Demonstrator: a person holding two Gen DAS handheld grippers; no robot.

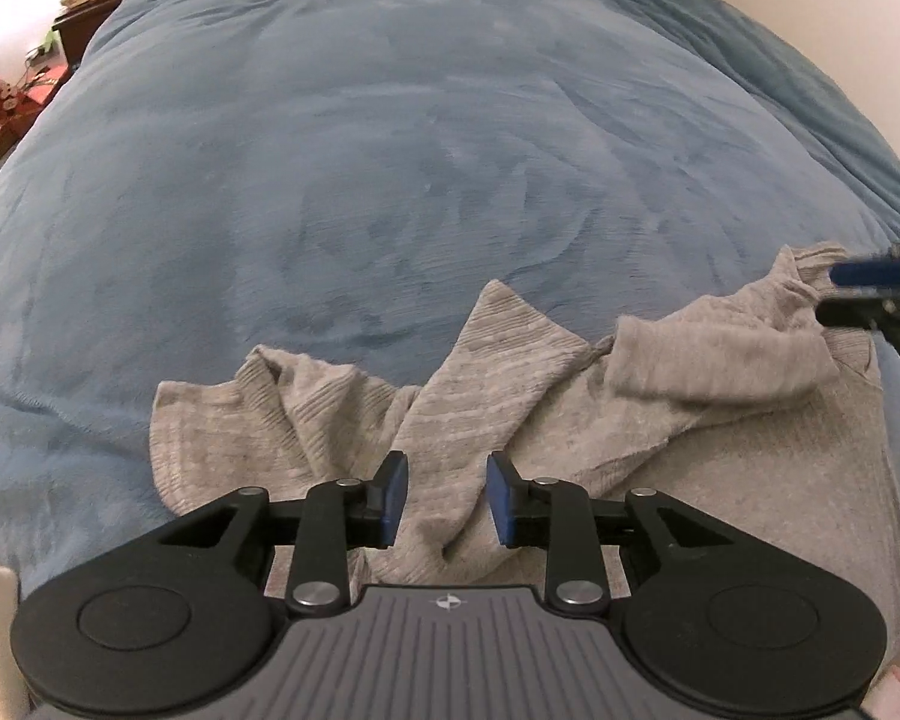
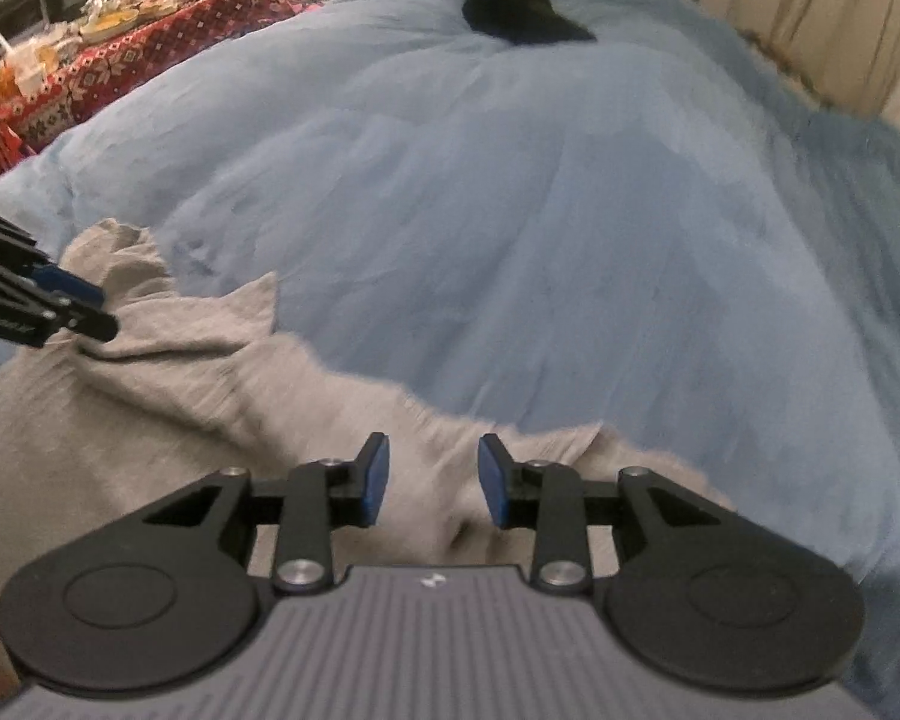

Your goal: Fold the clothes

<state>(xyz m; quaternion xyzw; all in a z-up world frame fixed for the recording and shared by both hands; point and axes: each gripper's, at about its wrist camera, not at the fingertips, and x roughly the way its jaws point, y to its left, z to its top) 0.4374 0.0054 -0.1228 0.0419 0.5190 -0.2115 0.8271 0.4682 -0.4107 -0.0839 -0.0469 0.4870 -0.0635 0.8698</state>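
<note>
The grey sweater (image 1: 570, 438) lies rumpled on the blue bed cover (image 1: 390, 150), directly under and just ahead of both claws. The left claw (image 1: 447, 501) hangs over the garment's left half with its blue pads spread apart; a ribbed fold of sleeve runs up between them, from near the claw's base toward the far edge, but neither pad presses on it. The right claw (image 2: 432, 489) stands likewise parted over the sweater's right half, nothing pinched; the cloth beneath is blurred.

The garment's long axis runs side to side across both claws, left claw to right claw, with the bunched sleeves and collar on the far edge and the flatter body nearer the person. Judging from this, each claw is nearest its own end of the sweater, so the next grip probably falls to both at once: left on the crossed sleeve ahead of it, right on the rucked edge just beyond its pads. A dark garment (image 2: 522, 15) lies well apart, far up the bed.
</note>
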